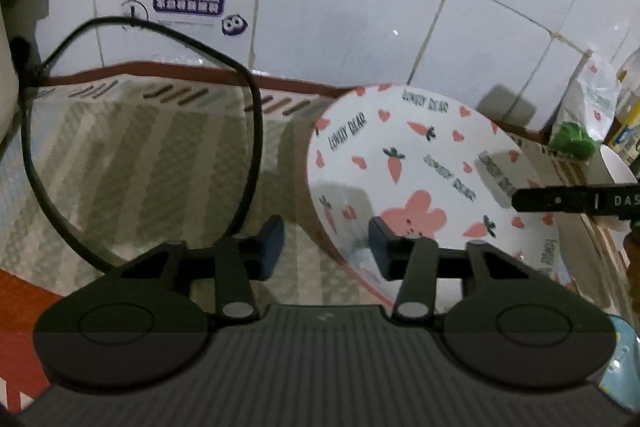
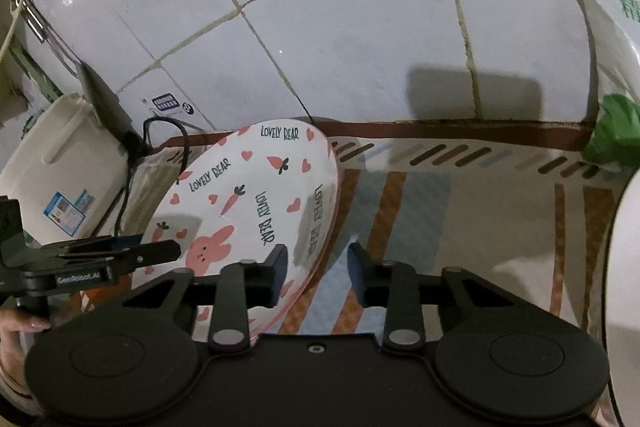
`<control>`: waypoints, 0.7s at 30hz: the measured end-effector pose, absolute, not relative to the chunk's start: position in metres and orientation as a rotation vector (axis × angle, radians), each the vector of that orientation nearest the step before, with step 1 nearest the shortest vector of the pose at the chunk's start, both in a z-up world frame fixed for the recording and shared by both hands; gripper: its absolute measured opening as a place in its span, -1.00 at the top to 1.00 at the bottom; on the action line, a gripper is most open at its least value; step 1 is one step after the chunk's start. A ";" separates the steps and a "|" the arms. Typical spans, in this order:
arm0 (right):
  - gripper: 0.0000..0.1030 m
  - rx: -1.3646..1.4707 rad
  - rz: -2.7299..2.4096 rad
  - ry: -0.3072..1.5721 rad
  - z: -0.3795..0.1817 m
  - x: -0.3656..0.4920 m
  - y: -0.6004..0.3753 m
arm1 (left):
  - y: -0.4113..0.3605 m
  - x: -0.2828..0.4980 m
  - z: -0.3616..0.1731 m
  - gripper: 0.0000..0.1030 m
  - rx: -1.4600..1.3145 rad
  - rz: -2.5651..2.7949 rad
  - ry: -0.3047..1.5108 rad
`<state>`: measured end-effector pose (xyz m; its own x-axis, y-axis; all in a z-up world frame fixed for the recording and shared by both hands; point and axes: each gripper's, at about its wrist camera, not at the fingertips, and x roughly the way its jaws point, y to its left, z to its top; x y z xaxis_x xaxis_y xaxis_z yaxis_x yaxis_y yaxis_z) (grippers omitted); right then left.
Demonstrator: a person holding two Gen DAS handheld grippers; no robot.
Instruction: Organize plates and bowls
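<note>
White round plate printed with pink rabbits, carrots, hearts and "LOVELY BEAR" lettering point(image 1: 420, 167) sits on a striped woven mat point(image 1: 160, 155), in front of the white tiled wall point(image 1: 360, 7).

Left gripper point(image 1: 326, 247) straddles the plate's left rim: one blue pad inside over the plate face, the other outside over the mat. Jaws partly drawn in; whether the pads actually press the rim, I cannot tell. Right gripper point(image 2: 318, 267) does the same at the plate's right rim, one pad over the plate point(image 2: 248, 203), one outside over the mat point(image 2: 460, 227); grip likewise cannot be told.

Edges and room: left of the plate, open mat, bounded by a looping black cable point(image 1: 252, 131). Right of the plate, a wide clear stretch of mat up to a large white rounded vessel point(image 2: 628, 267) at the frame edge. A brown strip runs where the mat meets the wall.

Left view only: purple sticker on the tile point(image 1: 189, 1), a green bag knot point(image 1: 574, 141) far right. Right view only: cream plastic appliance with a blue label point(image 2: 64, 179) far left, a hand's fingers point(image 2: 24, 325) on the other gripper's handle.
</note>
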<state>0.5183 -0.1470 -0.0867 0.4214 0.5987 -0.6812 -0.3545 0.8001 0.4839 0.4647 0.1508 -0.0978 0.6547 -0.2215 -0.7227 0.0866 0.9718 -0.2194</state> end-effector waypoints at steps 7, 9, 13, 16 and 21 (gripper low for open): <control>0.55 0.211 0.587 0.919 -0.088 0.521 -0.133 | 0.144 0.464 -0.100 0.52 -0.170 -0.191 0.814; 0.55 0.148 0.575 0.893 -0.086 0.517 -0.123 | 0.143 0.465 -0.099 0.53 -0.168 -0.188 0.813; 0.53 0.133 0.561 0.861 -0.086 0.513 -0.122 | 0.149 0.469 -0.096 0.59 -0.238 -0.164 0.832; 0.55 0.155 0.557 0.856 -0.086 0.512 -0.125 | 0.136 0.466 -0.090 0.58 -0.154 -0.127 0.817; 0.61 0.212 0.559 0.869 -0.083 0.507 -0.137 | 0.136 0.461 -0.085 0.58 -0.165 -0.132 0.839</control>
